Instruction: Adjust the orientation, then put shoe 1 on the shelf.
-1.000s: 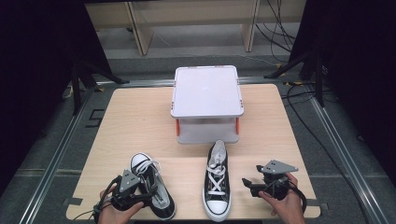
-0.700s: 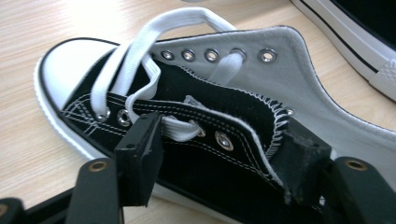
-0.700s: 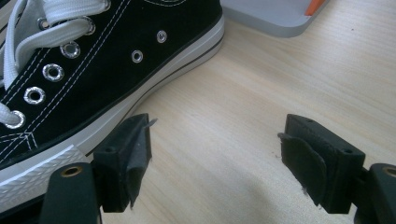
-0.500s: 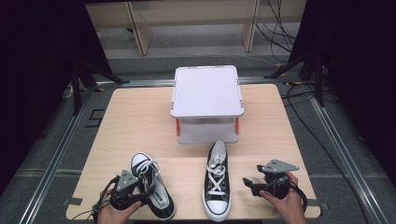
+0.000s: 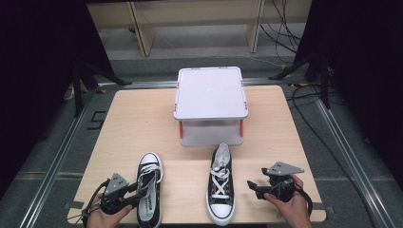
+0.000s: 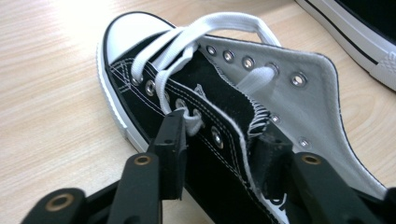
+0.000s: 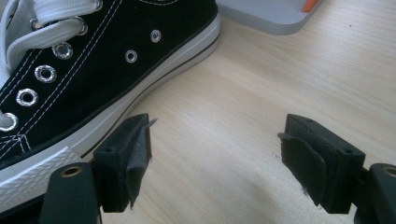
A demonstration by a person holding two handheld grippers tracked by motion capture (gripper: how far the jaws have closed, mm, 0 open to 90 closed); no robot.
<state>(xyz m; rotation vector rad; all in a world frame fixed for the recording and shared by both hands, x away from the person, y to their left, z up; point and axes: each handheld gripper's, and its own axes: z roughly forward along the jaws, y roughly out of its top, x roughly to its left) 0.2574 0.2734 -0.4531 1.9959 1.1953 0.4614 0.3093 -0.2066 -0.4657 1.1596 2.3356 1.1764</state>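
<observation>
Two black-and-white high-top sneakers lie on the wooden table [image 5: 142, 123]. The left sneaker [image 5: 150, 183] is unlaced near its top, and its grey lining [image 6: 308, 102] is folded outward. My left gripper [image 5: 139, 194] sits at that sneaker's side. Its jaws [image 6: 219, 135] have just been closing and now straddle the black eyelet flap [image 6: 219, 116], one outside and one against the lining, with a gap still showing. The right sneaker [image 5: 220, 185] points toe toward me. To its right, my right gripper [image 5: 252, 187] rests open over bare wood [image 7: 215, 140] beside the sole [image 7: 116, 116].
A grey lidded box [image 5: 210, 92] with orange clips stands at the table's middle rear, and its corner [image 7: 266, 14] appears beyond the right sneaker. Black stands and cables flank the table on the floor. Bare wood stretches left and right of the box.
The left gripper's jaws have drawn closer together around the left sneaker's eyelet flap. The right gripper and both sneakers stay where they were.
</observation>
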